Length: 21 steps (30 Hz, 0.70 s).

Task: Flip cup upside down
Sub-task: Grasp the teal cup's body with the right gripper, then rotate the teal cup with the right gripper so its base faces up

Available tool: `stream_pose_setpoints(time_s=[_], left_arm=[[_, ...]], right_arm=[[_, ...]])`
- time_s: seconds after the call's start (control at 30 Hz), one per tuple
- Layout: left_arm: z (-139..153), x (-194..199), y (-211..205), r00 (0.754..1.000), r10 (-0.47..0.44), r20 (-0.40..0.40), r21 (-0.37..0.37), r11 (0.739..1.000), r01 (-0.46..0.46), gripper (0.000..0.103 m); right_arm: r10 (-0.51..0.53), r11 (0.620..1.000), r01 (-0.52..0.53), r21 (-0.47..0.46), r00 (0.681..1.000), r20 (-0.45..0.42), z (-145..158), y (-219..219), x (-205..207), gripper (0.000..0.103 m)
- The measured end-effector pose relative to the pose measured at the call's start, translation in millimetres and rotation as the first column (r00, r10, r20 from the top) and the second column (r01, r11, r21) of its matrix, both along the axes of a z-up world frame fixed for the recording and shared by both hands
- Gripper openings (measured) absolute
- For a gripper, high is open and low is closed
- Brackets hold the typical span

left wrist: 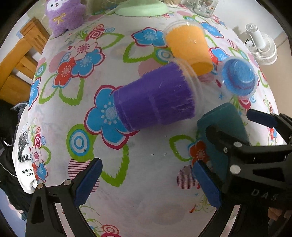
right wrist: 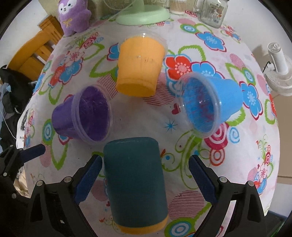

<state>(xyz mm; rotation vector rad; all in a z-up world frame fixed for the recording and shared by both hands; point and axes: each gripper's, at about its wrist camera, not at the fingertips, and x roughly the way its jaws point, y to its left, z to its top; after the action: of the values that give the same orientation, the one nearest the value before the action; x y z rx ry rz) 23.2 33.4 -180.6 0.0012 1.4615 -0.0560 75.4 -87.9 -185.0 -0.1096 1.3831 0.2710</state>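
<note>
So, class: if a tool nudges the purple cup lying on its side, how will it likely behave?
The purple cup lies on its side, so it would probably roll, curving because it tapers. Its thin clear rim suggests it is light and would likely flex if squeezed. It might bump the nearby orange cup.

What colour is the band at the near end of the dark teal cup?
Orange-yellow; the band on the teal cup shows best in the right wrist view.

A home living or dining room: the bench wears a flowered cloth (right wrist: 209,60), with a purple plush toy (right wrist: 74,16) at eleven o'clock, a glass jar mug (right wrist: 212,14) at one, and a white floor fan (right wrist: 279,73) at two.
</note>
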Motion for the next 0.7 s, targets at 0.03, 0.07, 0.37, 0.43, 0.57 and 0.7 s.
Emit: stream_pose_setpoints(time_s=[0.03, 0.07, 0.37, 0.43, 0.57, 0.7], left_arm=[[-2.2, -0.1, 0.1, 1.0, -0.003, -0.005, 0.004, 1.0, 0.003, 0.101], [-4.6, -0.5, 0.7, 1.0, -0.005, -0.01, 0.007, 1.0, 0.005, 0.101], [-18.3, -0.8, 5.1, 0.999, -0.003, -0.037, -0.003, 1.0, 0.003, 0.101], [-20.4, -0.4, 7.2, 0.999, 0.002, -0.039, -0.006, 1.0, -0.002, 0.101], [-26.5, 1.0, 6.8, 0.999, 0.013, -0.043, -0.009, 1.0, -0.014, 0.101], [-25.3, 1.5, 10.0, 0.999, 0.018, -0.035, -0.011, 1.0, -0.018, 0.101]], right_arm=[[0.001, 1.0, -0.001, -0.002, 1.0, -0.003, -1.8, 1.2, 0.2, 0.096], [0.004, 1.0, -0.004, -0.006, 1.0, -0.009, -4.3, 3.5, 0.4, 0.095], [-0.001, 1.0, -0.002, -0.03, 0.997, -0.071, -27.6, 15.4, 4.0, 0.079], [0.006, 0.999, -0.008, -0.042, 0.998, -0.064, -28.9, 17.9, 3.4, 0.075], [0.023, 0.997, -0.026, -0.068, 0.999, -0.045, -28.8, 22.3, 1.6, 0.07], [0.016, 0.998, -0.019, -0.057, 0.999, -0.048, -24.3, 18.3, -2.0, 0.069]])
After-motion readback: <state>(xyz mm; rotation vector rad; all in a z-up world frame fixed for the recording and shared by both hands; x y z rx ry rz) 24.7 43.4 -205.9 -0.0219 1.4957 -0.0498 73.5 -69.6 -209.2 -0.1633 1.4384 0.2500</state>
